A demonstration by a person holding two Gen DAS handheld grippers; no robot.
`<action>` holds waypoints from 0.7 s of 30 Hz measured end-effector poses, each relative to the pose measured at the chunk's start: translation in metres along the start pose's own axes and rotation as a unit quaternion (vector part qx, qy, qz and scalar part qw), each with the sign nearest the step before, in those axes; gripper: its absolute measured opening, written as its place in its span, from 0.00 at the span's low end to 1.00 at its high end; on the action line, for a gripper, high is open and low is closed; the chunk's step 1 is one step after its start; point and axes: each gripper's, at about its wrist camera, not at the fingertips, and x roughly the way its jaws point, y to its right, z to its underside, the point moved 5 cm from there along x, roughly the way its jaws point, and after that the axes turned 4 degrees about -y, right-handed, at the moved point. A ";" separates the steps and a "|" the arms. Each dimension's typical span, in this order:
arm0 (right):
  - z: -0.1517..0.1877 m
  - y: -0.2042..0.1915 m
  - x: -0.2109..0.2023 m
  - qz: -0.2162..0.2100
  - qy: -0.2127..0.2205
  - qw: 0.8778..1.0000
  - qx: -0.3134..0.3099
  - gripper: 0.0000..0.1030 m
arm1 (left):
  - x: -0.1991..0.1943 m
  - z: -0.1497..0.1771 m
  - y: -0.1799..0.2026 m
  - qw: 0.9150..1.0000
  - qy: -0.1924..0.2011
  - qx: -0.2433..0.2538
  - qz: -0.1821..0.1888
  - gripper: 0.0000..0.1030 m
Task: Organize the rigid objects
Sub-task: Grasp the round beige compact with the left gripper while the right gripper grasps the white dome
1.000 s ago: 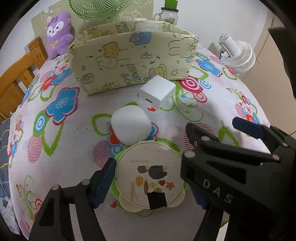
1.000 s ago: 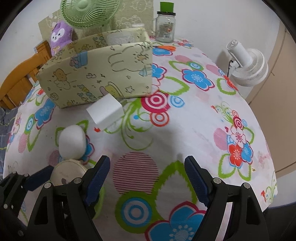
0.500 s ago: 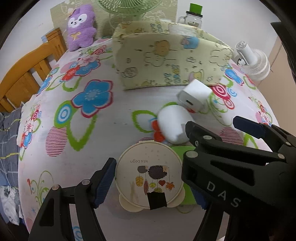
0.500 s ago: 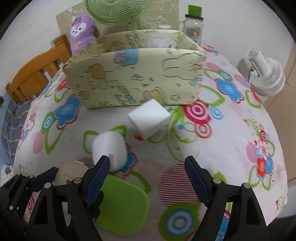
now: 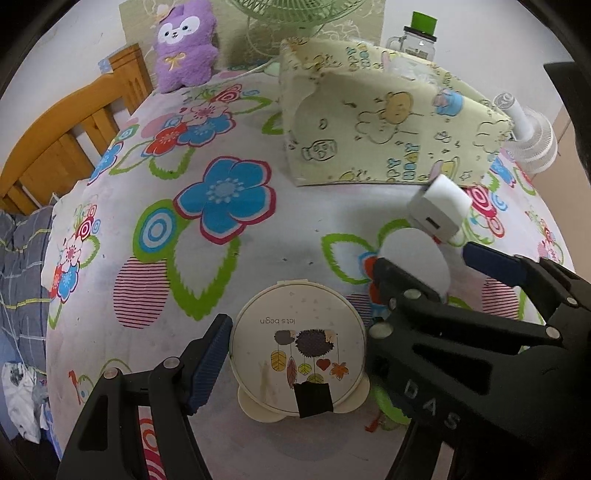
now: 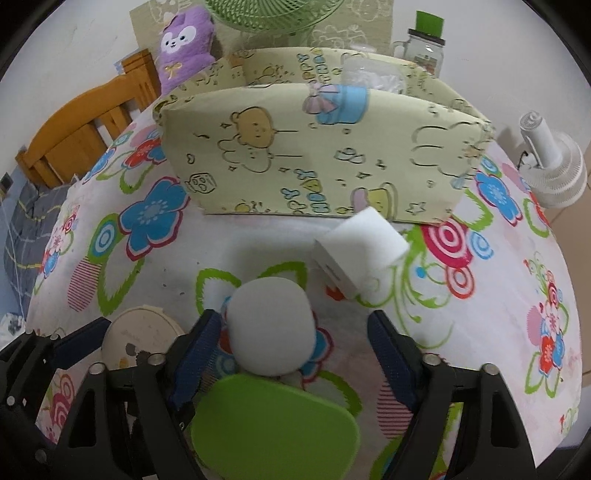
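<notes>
A round cream tin (image 5: 297, 345) with a leaf print lies between the fingers of my left gripper (image 5: 291, 354), whose jaws stand wide apart around it. In the right wrist view the tin (image 6: 142, 334) sits at lower left. My right gripper (image 6: 295, 350) is open around a white rounded object (image 6: 271, 326) and a green flat lid (image 6: 275, 424). A white cube charger (image 6: 356, 258) lies just beyond, also in the left wrist view (image 5: 439, 210). The yellow cartoon-print fabric bin (image 6: 314, 162) stands behind.
A purple plush toy (image 5: 184, 44), a green fan (image 6: 273, 14) and a glass jar with green lid (image 6: 426, 40) stand at the back. A small white fan (image 6: 554, 166) sits at the right. A wooden bed frame (image 5: 62, 144) is at the left, past the table edge.
Both grippers swung left. The right gripper came over the white rounded object and green lid. The tin stays between the left fingers.
</notes>
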 end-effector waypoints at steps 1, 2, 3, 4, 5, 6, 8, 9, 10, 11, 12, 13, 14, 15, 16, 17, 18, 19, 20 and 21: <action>0.000 -0.001 0.003 -0.002 -0.004 1.000 -0.001 0.61 | 0.002 0.000 -0.001 1.000 -0.002 -0.001 -0.001 0.74; -0.001 -0.003 0.004 -0.001 -0.006 1.000 -0.001 0.58 | 0.003 0.000 -0.002 1.000 -0.004 -0.001 -0.001 0.74; -0.002 -0.004 0.004 0.003 -0.002 1.000 -0.003 0.51 | 0.003 0.000 -0.002 1.000 -0.005 -0.001 0.000 0.74; -0.002 -0.005 0.004 0.004 -0.004 1.000 -0.006 0.49 | 0.004 0.000 -0.003 1.000 -0.004 -0.002 0.001 0.74; -0.003 -0.006 0.004 0.005 -0.005 1.000 -0.008 0.49 | 0.004 0.000 -0.003 1.000 -0.005 -0.002 0.001 0.74; -0.003 -0.005 0.004 0.006 -0.005 1.000 -0.007 0.48 | 0.004 0.000 -0.003 1.000 -0.005 -0.003 0.002 0.74; -0.003 -0.004 0.004 0.006 -0.008 1.000 -0.004 0.48 | 0.004 -0.001 -0.003 1.000 -0.005 -0.003 0.003 0.74; -0.003 -0.004 0.004 0.008 -0.009 1.000 -0.004 0.48 | 0.003 -0.001 -0.003 1.000 -0.005 -0.003 0.003 0.74; -0.004 -0.003 0.003 0.008 -0.009 1.000 -0.002 0.48 | 0.003 -0.002 -0.003 1.000 -0.005 -0.004 0.004 0.74; -0.004 -0.002 0.002 0.008 -0.010 1.000 0.001 0.48 | 0.002 -0.002 -0.002 1.000 -0.004 -0.004 0.005 0.74; -0.004 -0.001 0.001 0.008 -0.010 1.000 0.003 0.48 | 0.000 -0.003 -0.001 1.000 -0.002 -0.003 0.006 0.74; -0.004 0.000 -0.001 0.008 -0.010 1.000 0.005 0.48 | -0.001 -0.003 0.001 1.000 0.000 -0.001 0.005 0.74; -0.004 0.002 -0.003 0.008 -0.009 1.000 0.007 0.48 | -0.003 -0.003 0.003 1.000 0.002 0.000 0.005 0.74; -0.004 0.003 -0.005 0.008 -0.007 1.000 0.008 0.48 | -0.005 -0.003 0.005 1.000 0.003 0.001 0.006 0.74; -0.004 0.004 -0.007 0.009 -0.005 1.000 0.009 0.48 | -0.007 -0.004 0.006 1.000 0.005 0.002 0.007 0.74; -0.005 0.005 -0.009 0.010 -0.003 1.000 0.009 0.48 | -0.009 -0.005 0.008 1.000 0.008 0.004 0.006 0.74; -0.005 0.006 -0.012 0.010 -0.001 1.000 0.010 0.48 | -0.010 -0.006 0.010 1.000 0.009 0.005 0.006 0.74; -0.006 0.007 -0.013 0.010 0.000 1.000 0.010 0.48 | -0.012 -0.007 0.011 1.000 0.010 0.006 0.006 0.74; -0.006 0.008 -0.015 0.010 0.000 1.000 0.011 0.48 | -0.013 -0.007 0.012 1.000 0.012 0.006 0.006 0.74; -0.007 0.009 -0.017 0.010 0.000 1.000 0.012 0.48 | -0.016 -0.008 0.013 1.000 0.014 0.006 0.005 0.74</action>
